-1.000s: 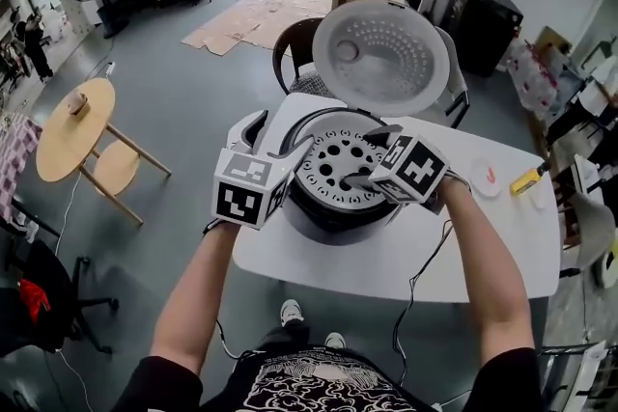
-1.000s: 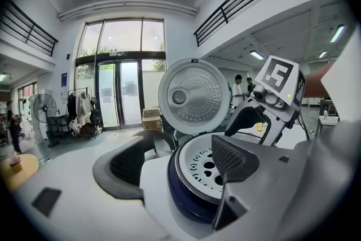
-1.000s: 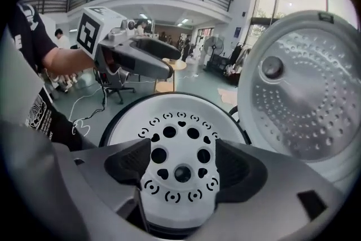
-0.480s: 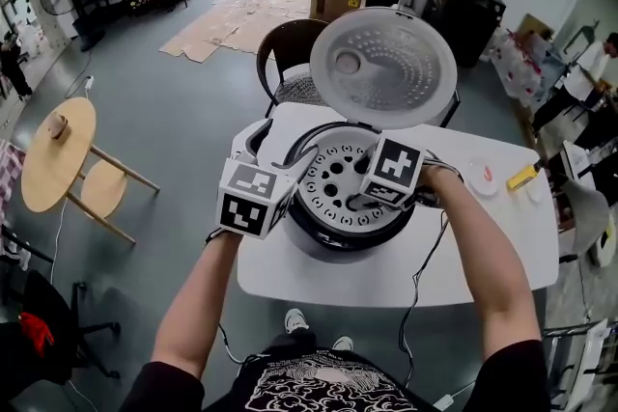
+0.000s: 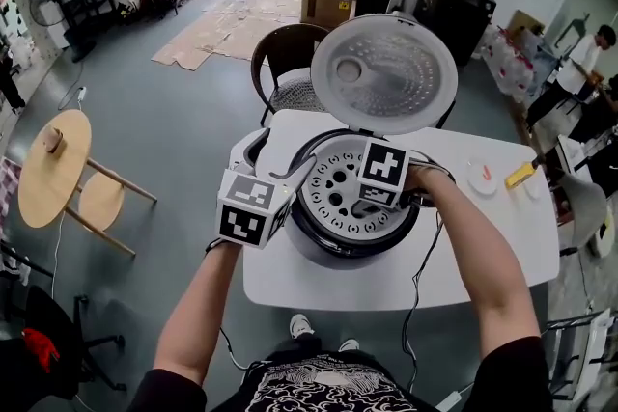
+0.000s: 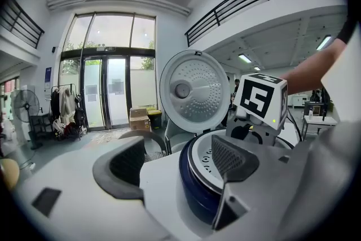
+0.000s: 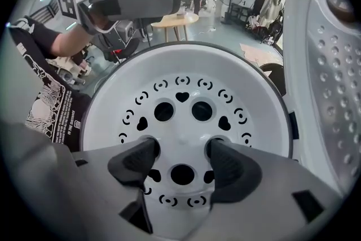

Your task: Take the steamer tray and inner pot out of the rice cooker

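The rice cooker (image 5: 340, 244) stands on the white table with its lid (image 5: 384, 72) swung up. The white perforated steamer tray (image 5: 331, 196) (image 7: 186, 79) lies in its mouth and hides the inner pot. My right gripper (image 5: 365, 205) (image 7: 180, 160) points straight down. Its jaws have just been closing, and each fingertip dips into a round hole of the tray, with the tray's middle between them. I see no firm squeeze. My left gripper (image 5: 280, 157) (image 6: 179, 162) is open at the cooker's left rim, one finger (image 6: 230, 158) over the rim and the other outside it.
The white table (image 5: 483, 251) carries a small dish (image 5: 480, 176) and a yellow object (image 5: 522, 175) at its right end. A cable (image 5: 423, 277) hangs over the front edge. A dark chair (image 5: 282, 63) stands behind the cooker. A round wooden table (image 5: 46, 171) is off to the left.
My right gripper has tipped steeply downward and sunk onto the tray, its fingertips now in two holes. My left gripper has shifted slightly toward the cooker's left rim.
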### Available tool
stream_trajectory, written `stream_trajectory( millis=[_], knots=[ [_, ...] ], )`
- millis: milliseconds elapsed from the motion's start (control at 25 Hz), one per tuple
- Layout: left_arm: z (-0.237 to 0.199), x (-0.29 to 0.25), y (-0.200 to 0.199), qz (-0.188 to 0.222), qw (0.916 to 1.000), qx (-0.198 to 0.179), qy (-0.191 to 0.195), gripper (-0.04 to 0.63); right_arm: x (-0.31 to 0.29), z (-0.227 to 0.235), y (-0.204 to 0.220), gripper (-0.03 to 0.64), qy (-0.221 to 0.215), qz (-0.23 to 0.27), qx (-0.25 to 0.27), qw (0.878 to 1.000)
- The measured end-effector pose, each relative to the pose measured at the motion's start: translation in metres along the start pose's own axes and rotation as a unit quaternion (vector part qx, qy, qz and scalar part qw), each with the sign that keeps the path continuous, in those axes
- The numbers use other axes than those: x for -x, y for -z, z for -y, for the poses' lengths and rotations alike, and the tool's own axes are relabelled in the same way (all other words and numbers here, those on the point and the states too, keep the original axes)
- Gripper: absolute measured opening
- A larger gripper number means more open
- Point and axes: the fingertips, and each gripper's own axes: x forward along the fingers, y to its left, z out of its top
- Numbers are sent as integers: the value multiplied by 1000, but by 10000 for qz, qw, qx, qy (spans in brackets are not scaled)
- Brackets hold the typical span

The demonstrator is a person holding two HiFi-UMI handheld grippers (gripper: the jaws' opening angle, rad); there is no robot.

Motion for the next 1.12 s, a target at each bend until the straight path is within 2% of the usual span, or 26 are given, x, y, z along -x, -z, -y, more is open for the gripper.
stream_trajectory(
  millis=[160,440,760,1120],
  knots=[
    [-4,10,0,24,10000,8,61,364,6,-3,-7,311,38,4,-89,10000],
    [3,17,-32,224,9997,-10,135,364,53,-8,-9,308,361,-40,22,9993],
    [21,23,-60,456,9983,-97,363,364,99,-11,2,308,770,98,-281,9966],
    [97,0,-96,666,9934,-176,917,364,137,-21,81,307,1078,240,-933,9895]
  ],
)
